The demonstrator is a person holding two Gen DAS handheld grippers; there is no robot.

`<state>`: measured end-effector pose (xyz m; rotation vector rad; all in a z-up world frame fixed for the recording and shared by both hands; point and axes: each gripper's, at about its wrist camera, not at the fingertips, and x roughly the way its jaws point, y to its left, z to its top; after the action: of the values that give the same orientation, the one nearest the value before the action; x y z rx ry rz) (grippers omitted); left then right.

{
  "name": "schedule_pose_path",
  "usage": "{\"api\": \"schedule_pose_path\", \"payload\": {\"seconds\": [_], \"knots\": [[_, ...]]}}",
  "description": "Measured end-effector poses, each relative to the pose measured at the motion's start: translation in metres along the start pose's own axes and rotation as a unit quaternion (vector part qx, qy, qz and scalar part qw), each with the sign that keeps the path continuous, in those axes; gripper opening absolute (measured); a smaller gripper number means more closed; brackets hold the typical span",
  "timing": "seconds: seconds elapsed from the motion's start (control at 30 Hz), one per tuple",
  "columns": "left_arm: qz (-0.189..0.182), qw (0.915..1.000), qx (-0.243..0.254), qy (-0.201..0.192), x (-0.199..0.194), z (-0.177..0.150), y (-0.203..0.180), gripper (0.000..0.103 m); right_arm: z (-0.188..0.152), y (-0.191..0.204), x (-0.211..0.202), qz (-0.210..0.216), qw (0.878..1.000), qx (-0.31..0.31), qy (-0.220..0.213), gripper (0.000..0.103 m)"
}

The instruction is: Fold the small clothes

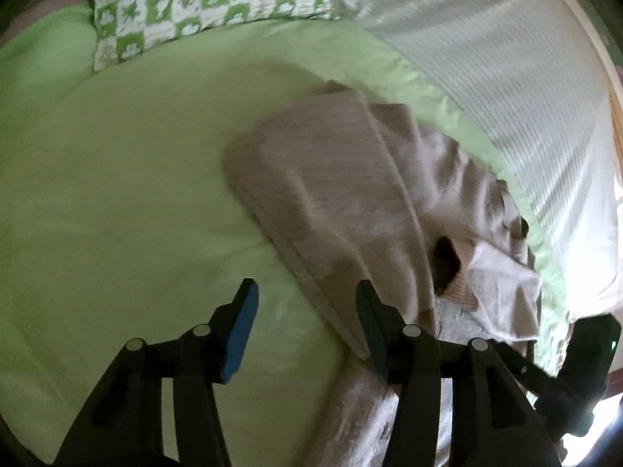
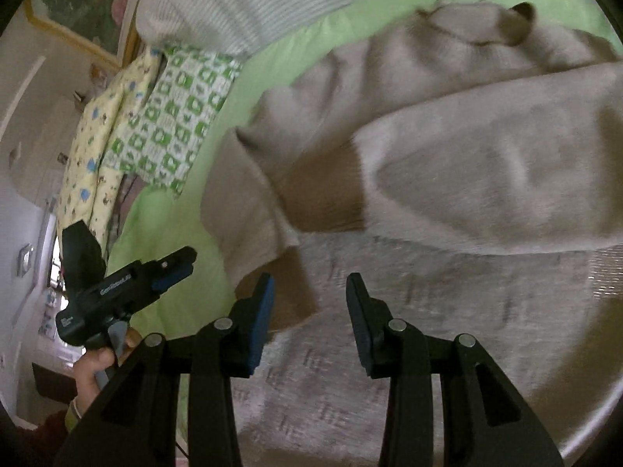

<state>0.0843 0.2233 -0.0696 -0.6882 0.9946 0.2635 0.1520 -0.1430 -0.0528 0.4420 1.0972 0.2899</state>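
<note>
Beige garment (image 1: 331,194) is seen right of centre in the left wrist view, lying on the green bed sheet (image 1: 117,194), partly folded, one flat layer laid over a rumpled part toward the right edge. A checked green-and-white pillow (image 1: 202,4) is seen at the upper left of the frame; a striped white cover (image 1: 486,58) fills the upper right. The left tool (image 1: 307,311) is seen at bottom centre with blue pads (image 1: 241,334) held clearly apart; nothing is gripped, only sheet and the garment's hem are seen behind the gap. The right pad is seen just over the hem; contact cannot be told. The other tool's dark body (image 1: 584,369) is seen at the lower right edge. A pale patterned blanket (image 1: 370,420) is seen at the bottom, under the garment's near edge.

In the right wrist view the beige garment (image 2: 467,163) fills the centre and right of the frame, heavily blurred, a folded flap hanging down at centre left. The right tool (image 2: 309,311) is seen at bottom centre, pads partly apart, nothing held between them; patterned blanket (image 2: 428,330) is seen behind the gap. The left tool (image 2: 173,268) is seen at lower left, held by a hand (image 2: 93,373), its pads apart and empty. Green sheet (image 2: 163,233) is seen left of the garment, the checked pillow (image 2: 175,116) and a yellow printed pillow (image 2: 101,136) at upper left, the striped cover (image 2: 233,4) across the top.
</note>
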Motion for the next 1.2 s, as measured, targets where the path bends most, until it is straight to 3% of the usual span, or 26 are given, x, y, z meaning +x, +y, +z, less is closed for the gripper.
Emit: {"api": "schedule_pose_path", "payload": {"seconds": [0.13,0.27,0.33,0.37,0.4,0.5,0.63,0.73,0.87,0.93,1.03,1.1,1.2], "knots": [[-0.078,0.9916,-0.086,0.057,0.027,0.006,0.014,0.061,0.001,0.002,0.0,-0.003,1.0,-0.008,-0.001,0.04],[-0.076,0.9874,-0.083,0.111,0.054,-0.003,-0.002,0.063,0.001,-0.002,-0.004,-0.01,1.0,0.003,-0.006,0.04],[-0.071,0.9898,-0.066,0.104,0.056,-0.006,-0.013,0.061,0.001,-0.007,-0.008,-0.013,1.0,0.011,-0.006,0.04],[-0.073,0.9915,-0.055,0.093,0.055,-0.006,-0.019,0.037,0.001,-0.009,-0.01,-0.016,1.0,0.014,-0.009,0.04],[-0.081,0.9923,-0.044,0.084,0.053,-0.005,-0.023,0.006,0.002,-0.012,-0.013,-0.02,1.0,0.018,-0.013,0.04],[-0.082,0.9954,-0.02,0.047,0.039,0.002,-0.034,0.008,0.004,-0.022,-0.024,-0.025,0.999,0.031,-0.026,0.04],[-0.112,0.9934,0.016,-0.015,0.0,0.02,-0.062,0.007,0.008,-0.033,-0.041,-0.029,0.998,0.044,-0.046,0.04],[-0.166,0.9844,0.029,-0.05,-0.027,0.036,-0.093,0.007,0.011,-0.045,-0.058,-0.032,0.995,0.061,-0.07,0.04],[-0.266,0.9609,0.044,-0.064,-0.043,0.046,-0.16,0.007,0.016,-0.063,-0.086,-0.042,0.99,0.084,-0.107,0.04],[-0.323,0.9432,0.05,-0.061,-0.043,0.045,-0.201,0.007,0.018,-0.072,-0.102,-0.052,0.986,0.093,-0.125,0.04],[-0.356,0.9314,0.063,-0.041,-0.031,0.033,-0.246,0.009,0.018,-0.088,-0.125,-0.066,0.98,0.112,-0.15,0.04],[-0.346,0.9352,0.076,-0.008,-0.005,0.019,-0.273,0.029,0.014,-0.1,-0.138,-0.076,0.976,0.125,-0.163,0.04],[-0.306,0.9458,0.089,0.061,0.048,-0.009,-0.29,0.039,0.008,-0.117,-0.149,-0.093,0.971,0.143,-0.17,0.04]]}}
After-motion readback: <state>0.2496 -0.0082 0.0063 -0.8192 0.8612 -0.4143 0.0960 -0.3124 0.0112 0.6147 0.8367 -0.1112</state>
